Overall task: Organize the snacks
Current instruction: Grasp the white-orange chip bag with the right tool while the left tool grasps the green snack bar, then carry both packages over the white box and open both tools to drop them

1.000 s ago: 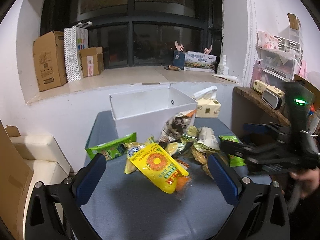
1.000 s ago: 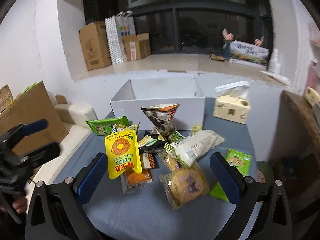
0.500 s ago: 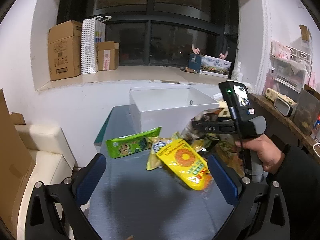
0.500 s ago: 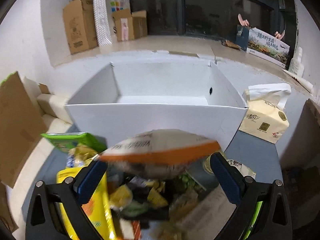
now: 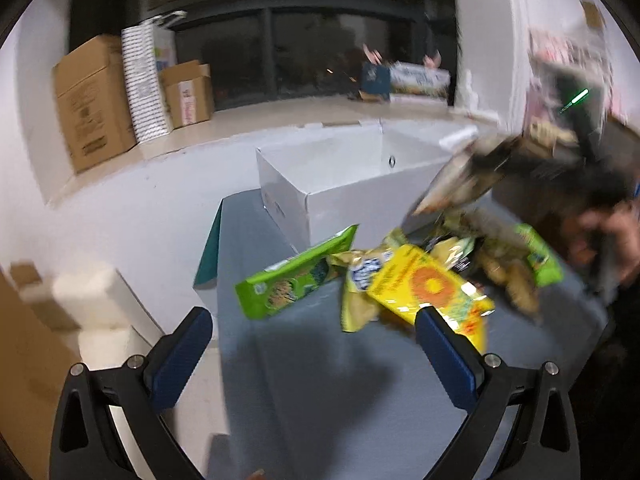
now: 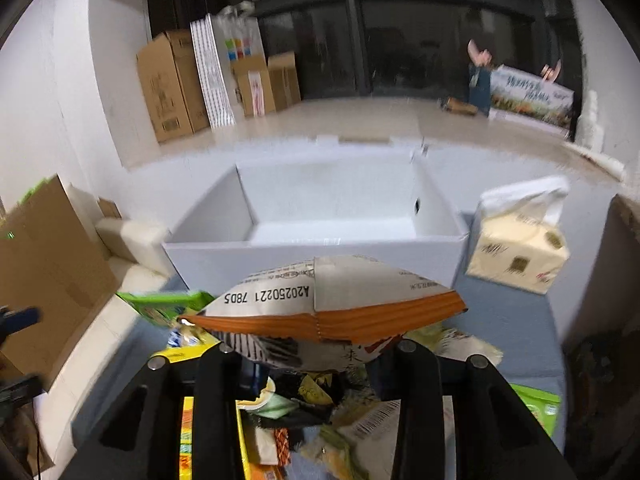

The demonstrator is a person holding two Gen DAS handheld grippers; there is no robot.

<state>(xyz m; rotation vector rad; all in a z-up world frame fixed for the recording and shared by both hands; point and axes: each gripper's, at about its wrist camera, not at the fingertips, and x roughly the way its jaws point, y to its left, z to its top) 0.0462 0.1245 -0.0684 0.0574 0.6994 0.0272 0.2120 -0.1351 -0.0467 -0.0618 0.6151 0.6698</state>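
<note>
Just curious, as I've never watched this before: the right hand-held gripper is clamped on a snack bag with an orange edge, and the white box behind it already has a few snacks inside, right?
Not quite. The right hand-held gripper has just been closing and does clamp the orange-edged snack bag, but the white box behind it holds no snacks that can be seen; the right wrist view shows a bare white interior.

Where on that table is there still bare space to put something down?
The blue table is bare in front of the snack pile, toward the left gripper. A strip lies free between the white box and the tissue pack. The box's floor looks bare too. The pile is crowded.
</note>
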